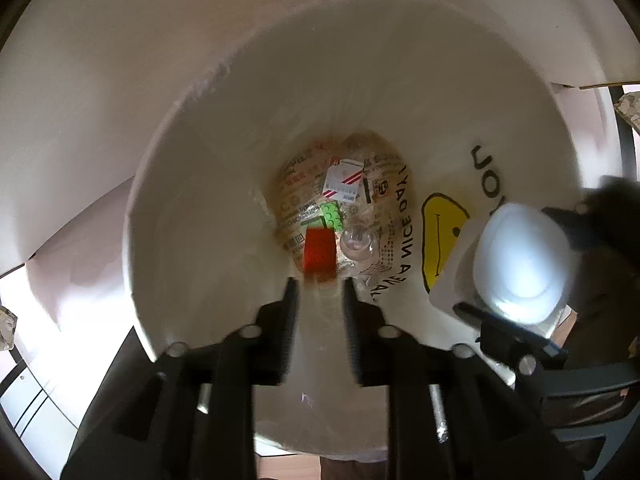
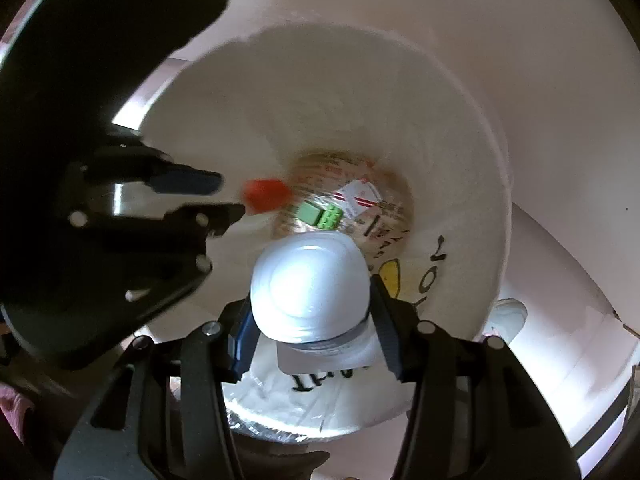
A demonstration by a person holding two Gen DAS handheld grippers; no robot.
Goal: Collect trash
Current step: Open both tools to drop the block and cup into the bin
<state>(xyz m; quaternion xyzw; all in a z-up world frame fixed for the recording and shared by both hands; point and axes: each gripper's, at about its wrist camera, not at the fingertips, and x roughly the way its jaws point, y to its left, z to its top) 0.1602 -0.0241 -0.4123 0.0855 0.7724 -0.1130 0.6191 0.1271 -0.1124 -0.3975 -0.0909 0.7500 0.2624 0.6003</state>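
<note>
Above the white bag [image 1: 224, 168], right gripper [image 2: 316, 312] clasps a white cup [image 2: 310, 292]; left gripper [image 1: 318, 292] released, red block [image 1: 319, 254] beyond it

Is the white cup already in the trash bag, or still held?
Still held: right tongs clamp the white cup above the trash bag opening.

Both fisheye cameras look steeply down into the mouth of 1 white plastic trash bag [image 1: 224, 184] [image 2: 452, 152], each from close above its rim. The left wrist view sits over the near edge, with the right gripper [image 1: 532, 264] entering at its right side. The right wrist view faces the same bottom, the left gripper [image 2: 230, 196] at its left. The 2 views share the red block [image 1: 319, 254] [image 2: 266, 195], the green studded brick [image 1: 333, 216] [image 2: 323, 216] and the printed paper wrapper [image 1: 343, 182] [image 2: 362, 198].
</note>
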